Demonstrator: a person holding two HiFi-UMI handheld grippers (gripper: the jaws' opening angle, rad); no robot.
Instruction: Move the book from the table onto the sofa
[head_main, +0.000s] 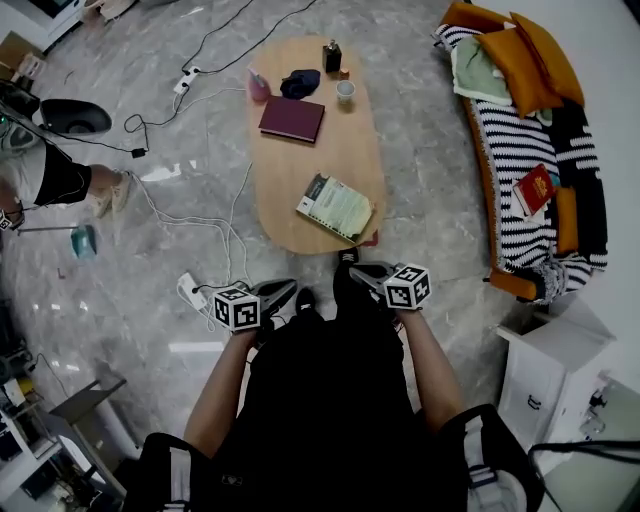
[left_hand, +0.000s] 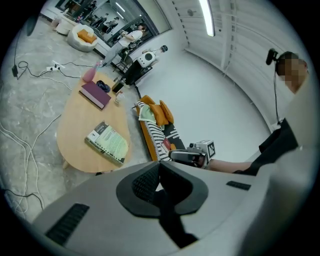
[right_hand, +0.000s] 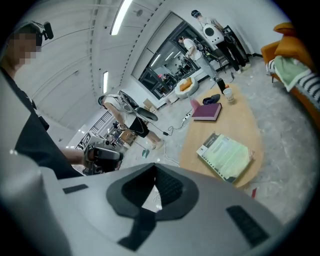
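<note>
A green-and-white book (head_main: 336, 207) (left_hand: 106, 142) (right_hand: 225, 156) lies flat near the close end of the oval wooden table (head_main: 350, 150). Farther along the table rests a maroon book (head_main: 292, 118) (left_hand: 95, 94) (right_hand: 207, 111). The striped sofa (head_main: 520, 150) stands to the right, with orange cushions and a red book (head_main: 535, 188) on its seat. My left gripper (head_main: 288, 290) (left_hand: 160, 187) and my right gripper (head_main: 356, 268) (right_hand: 150, 192) hover just short of the table's near end. Both are shut, with nothing between the jaws.
A pink bottle (head_main: 258, 85), a dark cloth (head_main: 300, 82), a cup (head_main: 346, 91) and a dark bottle (head_main: 331, 56) crowd the table's far end. Cables and a power strip (head_main: 192, 292) lie on the floor at left, by a person's leg (head_main: 70, 180). A white cabinet (head_main: 550, 370) stands at lower right.
</note>
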